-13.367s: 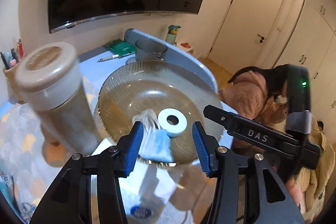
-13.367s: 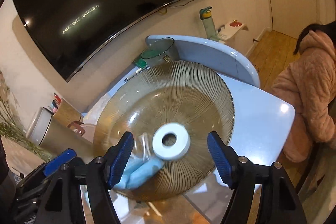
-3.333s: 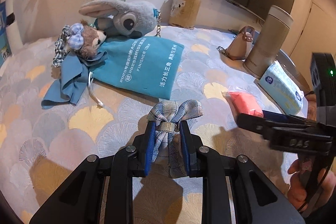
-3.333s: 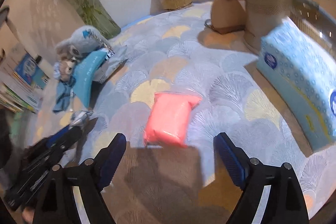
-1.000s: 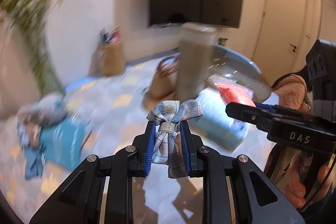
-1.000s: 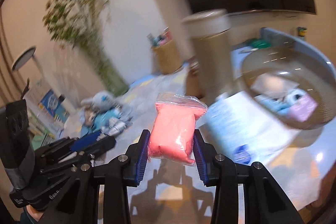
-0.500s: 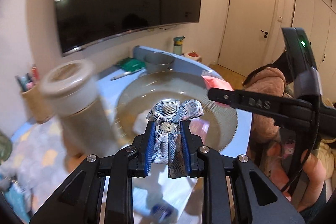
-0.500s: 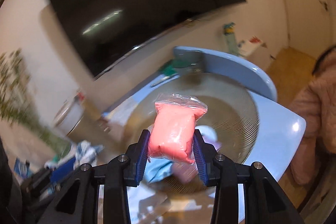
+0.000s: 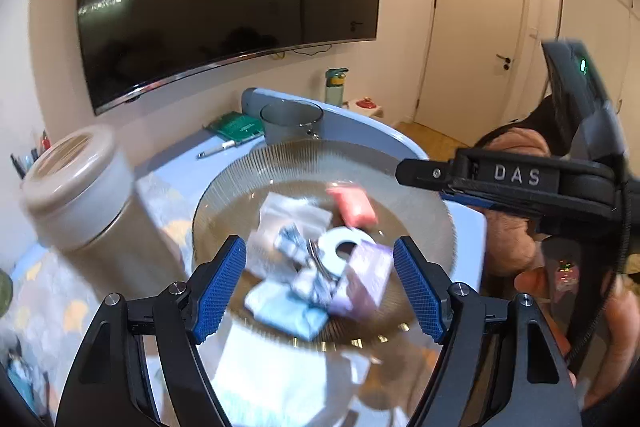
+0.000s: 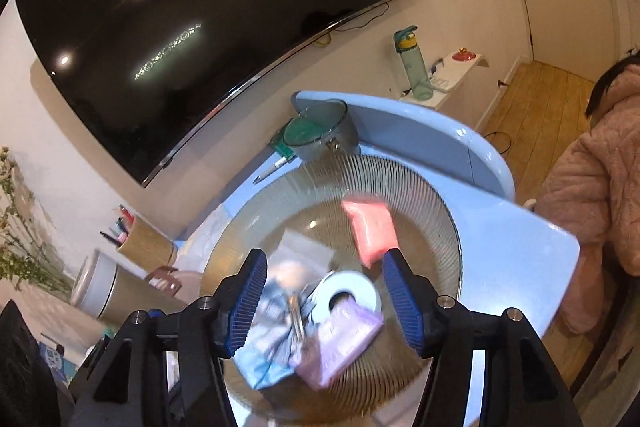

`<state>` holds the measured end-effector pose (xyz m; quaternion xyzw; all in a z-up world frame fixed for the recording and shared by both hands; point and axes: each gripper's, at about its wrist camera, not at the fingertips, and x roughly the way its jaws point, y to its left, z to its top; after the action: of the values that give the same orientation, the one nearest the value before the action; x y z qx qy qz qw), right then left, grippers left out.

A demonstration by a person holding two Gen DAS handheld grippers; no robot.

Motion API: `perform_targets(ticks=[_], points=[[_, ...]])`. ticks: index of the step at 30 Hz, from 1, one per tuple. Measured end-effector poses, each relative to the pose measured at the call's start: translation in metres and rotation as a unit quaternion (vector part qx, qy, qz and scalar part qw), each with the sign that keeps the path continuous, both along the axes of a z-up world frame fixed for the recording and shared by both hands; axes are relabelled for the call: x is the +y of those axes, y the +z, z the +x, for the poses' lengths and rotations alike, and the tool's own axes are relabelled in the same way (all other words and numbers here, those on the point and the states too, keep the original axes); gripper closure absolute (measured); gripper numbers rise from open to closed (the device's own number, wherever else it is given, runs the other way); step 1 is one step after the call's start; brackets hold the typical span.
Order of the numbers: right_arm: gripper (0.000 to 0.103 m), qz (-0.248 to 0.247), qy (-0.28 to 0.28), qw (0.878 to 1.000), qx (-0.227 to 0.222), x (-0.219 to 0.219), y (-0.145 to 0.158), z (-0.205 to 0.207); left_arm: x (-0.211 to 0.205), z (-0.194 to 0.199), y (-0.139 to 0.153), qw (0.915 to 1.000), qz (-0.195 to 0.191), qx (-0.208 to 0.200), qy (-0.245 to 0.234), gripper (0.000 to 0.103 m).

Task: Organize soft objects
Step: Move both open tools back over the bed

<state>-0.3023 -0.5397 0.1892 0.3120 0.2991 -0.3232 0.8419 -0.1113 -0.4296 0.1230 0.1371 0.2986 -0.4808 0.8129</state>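
Left wrist view, gripper: my left gripper [image 9: 320, 283] had just been opening; its jaws stood wide, with nothing held between them.
Left wrist view, bow: the plaid fabric bow [image 9: 304, 263] lay blurred in the ribbed glass bowl [image 9: 432, 203], on the white ring [image 9: 344, 247] and the lilac packet [image 9: 366, 277].
Left wrist view, room: the beige canister [image 9: 88, 203] stood close on the left, so I judged a straight pull back safest.
Right wrist view, gripper: my right gripper [image 10: 324, 297] had also just been opening, with nothing held.
Right wrist view, pouch: the pink pouch [image 10: 370, 227] lay near the far right wall of the bowl.
Right wrist view, edges: the table edge [image 10: 560, 259] was just beyond the bowl, so I judged drops should stay central.
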Motion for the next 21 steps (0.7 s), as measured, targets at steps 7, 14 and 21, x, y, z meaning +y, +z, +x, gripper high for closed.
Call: perform_targets(ticks=[7,14,21], points=[[0.039,0.002,0.024,1.0,-0.01,0.053,-0.005,-0.018,0.105,-0.011,0.029,0.9994,-0.019,-0.007,0.027,0.028],[0.038,-0.035,0.122,0.992,-0.005,0.142,0.008,0.018,0.251,0.016,0.054,0.9866,-0.048,-0.011,0.156,0.024],[0.019,-0.077,0.285,0.955,0.026,0.27,-0.021,0.092,0.416,0.059,0.005,0.9263,-0.055,0.052,0.369,0.007]])
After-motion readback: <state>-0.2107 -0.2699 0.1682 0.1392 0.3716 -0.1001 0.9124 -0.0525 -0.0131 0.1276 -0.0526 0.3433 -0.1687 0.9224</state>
